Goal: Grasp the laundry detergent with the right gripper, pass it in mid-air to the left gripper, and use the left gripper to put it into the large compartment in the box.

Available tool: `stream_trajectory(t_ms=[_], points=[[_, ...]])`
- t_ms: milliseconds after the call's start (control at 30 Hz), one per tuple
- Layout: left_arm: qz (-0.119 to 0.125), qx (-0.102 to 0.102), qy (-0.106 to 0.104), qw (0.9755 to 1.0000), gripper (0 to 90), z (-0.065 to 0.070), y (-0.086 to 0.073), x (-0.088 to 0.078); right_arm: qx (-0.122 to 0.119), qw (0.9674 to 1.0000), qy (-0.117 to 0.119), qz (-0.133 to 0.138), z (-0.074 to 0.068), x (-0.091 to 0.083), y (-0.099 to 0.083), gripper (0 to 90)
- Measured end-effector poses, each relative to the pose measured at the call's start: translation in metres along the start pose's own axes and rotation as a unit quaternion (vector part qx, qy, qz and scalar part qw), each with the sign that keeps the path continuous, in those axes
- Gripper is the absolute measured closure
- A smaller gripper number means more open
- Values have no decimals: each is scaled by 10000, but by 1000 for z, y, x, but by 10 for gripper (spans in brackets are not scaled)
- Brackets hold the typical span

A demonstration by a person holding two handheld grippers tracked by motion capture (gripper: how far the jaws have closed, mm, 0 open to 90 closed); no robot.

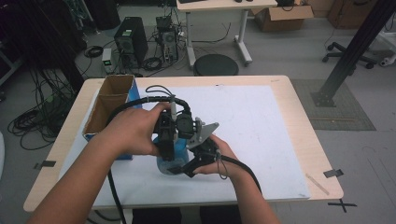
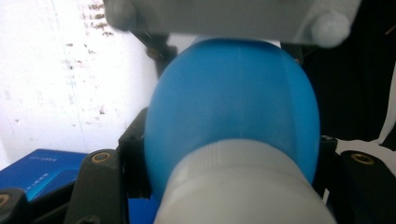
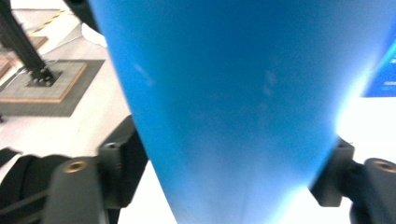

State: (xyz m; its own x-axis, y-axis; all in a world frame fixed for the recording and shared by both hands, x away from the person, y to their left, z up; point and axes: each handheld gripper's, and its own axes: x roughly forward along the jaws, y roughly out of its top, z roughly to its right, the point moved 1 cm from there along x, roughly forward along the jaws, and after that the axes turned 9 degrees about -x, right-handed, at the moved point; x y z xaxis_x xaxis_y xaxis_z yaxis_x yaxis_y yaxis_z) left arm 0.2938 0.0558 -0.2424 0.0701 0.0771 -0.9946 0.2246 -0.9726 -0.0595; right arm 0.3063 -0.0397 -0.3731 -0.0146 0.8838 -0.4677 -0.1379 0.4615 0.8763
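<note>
White mat (image 1: 261,130) wide open rightward — both hand-held grippers clamp blue bottle (image 1: 173,161).

The left tongs (image 1: 169,140) are black and blocky, with a thick black ribbed cable looping from the top; the right tongs (image 1: 196,161) are black too, topped by a grey three-cornered plate with rounded knobs at its corners, and trail a black cable along the forearm; brass-coloured screw inserts sit in the black jaw blocks; both forearms are bare, with no sleeves.
</note>
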Motion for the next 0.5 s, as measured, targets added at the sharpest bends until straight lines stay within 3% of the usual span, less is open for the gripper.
stream_trajectory(t_ms=[500], points=[[-55,-63,-25,10000,383,-3,1,-5,331,9988,-281,244,5,-15,-7,36]])
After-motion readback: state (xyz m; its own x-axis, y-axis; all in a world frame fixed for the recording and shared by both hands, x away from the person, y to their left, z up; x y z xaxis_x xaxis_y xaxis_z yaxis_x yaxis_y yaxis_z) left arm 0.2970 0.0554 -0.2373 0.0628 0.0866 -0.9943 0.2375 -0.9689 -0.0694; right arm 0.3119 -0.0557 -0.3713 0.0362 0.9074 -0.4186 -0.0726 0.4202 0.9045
